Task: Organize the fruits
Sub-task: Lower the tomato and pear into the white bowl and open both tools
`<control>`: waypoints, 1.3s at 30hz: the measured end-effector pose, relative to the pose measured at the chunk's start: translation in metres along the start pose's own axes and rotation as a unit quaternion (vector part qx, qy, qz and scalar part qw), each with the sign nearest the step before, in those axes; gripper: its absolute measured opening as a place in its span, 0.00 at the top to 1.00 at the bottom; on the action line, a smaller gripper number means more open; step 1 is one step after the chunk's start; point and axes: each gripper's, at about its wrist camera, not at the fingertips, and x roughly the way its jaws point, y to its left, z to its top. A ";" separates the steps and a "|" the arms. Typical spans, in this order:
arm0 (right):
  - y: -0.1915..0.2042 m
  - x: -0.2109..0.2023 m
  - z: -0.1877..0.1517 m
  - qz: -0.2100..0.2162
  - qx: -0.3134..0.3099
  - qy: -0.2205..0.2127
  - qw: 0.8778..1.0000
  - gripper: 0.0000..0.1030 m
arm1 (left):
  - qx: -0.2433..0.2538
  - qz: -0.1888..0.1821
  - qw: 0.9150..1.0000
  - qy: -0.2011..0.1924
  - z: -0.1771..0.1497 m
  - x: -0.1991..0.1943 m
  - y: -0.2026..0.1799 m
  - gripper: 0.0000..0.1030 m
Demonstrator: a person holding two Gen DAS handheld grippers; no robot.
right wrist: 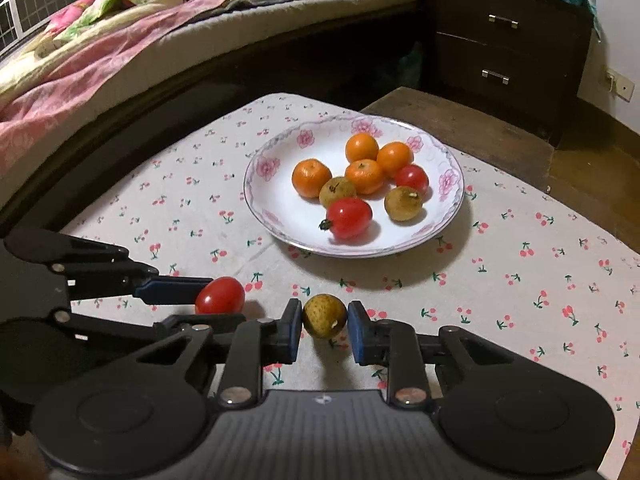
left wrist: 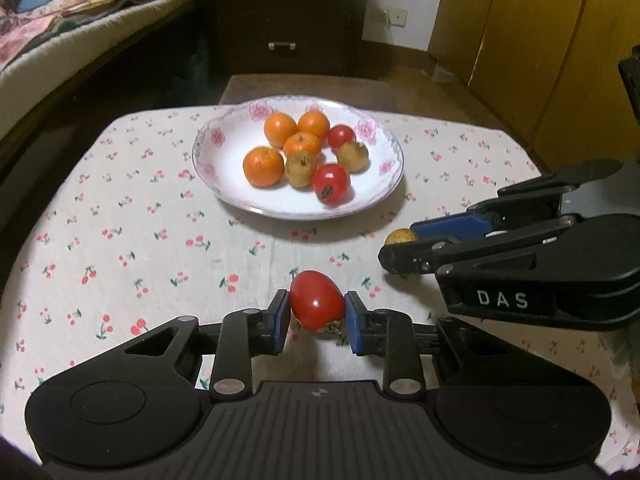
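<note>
My left gripper is shut on a red tomato just above the cherry-print tablecloth; it also shows in the right wrist view. My right gripper is shut on a yellow-brown longan-like fruit, which peeks out in the left wrist view. Beyond both stands a white flowered plate holding several oranges, two tomatoes and two brown fruits.
The tablecloth covers a small table whose far edge meets a brown stool. A bed lies at the left, a dark nightstand behind, wooden cabinets at the right.
</note>
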 end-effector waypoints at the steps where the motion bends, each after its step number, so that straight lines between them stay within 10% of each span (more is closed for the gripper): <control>1: 0.000 -0.002 0.001 -0.001 0.000 -0.002 1.000 0.67 | -0.002 0.000 1.000 -0.002 0.002 -0.001 0.000 0.64; 39: -0.047 0.015 0.049 -0.035 0.064 -0.053 0.996 0.66 | -0.017 0.034 0.999 -0.020 0.063 0.035 0.008 0.64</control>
